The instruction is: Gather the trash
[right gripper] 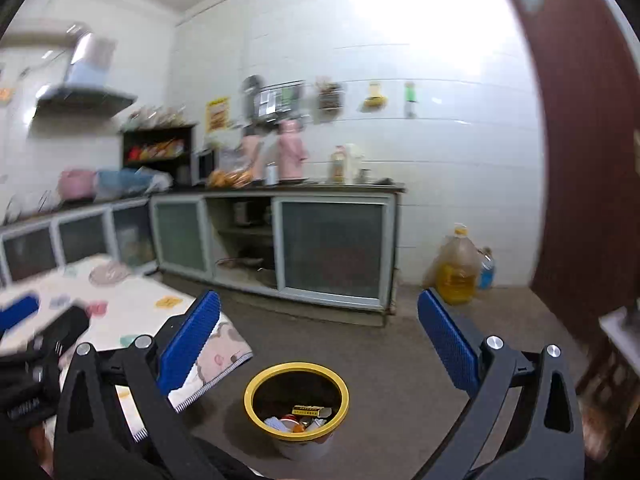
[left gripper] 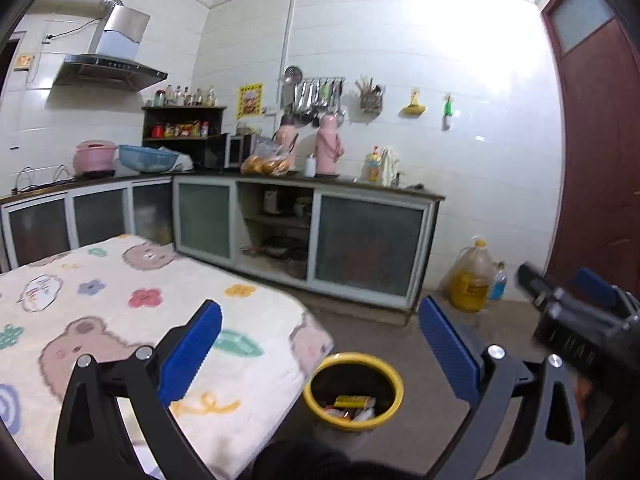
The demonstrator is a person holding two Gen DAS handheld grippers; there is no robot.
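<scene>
A yellow-rimmed trash bin (left gripper: 353,390) stands on the floor beside the table corner; wrappers and scraps (left gripper: 352,406) lie in its bottom. It also shows low in the right wrist view as the bin (right gripper: 296,402) with its litter (right gripper: 300,418). My left gripper (left gripper: 320,344) is open and empty, raised above the bin and the table edge. My right gripper (right gripper: 319,340) is open and empty too, hanging over the floor above the bin. Each gripper appears at the edge of the other's view, the right one (left gripper: 576,320) and the left one (right gripper: 36,332).
A table with a bear-and-flower cloth (left gripper: 120,320) fills the left. Kitchen counters with glass-front cabinets (left gripper: 304,232) run along the back wall. An oil jug (left gripper: 472,276) and a small blue bottle (left gripper: 498,280) stand by the dark red door (left gripper: 600,160). Bare floor (right gripper: 400,360) surrounds the bin.
</scene>
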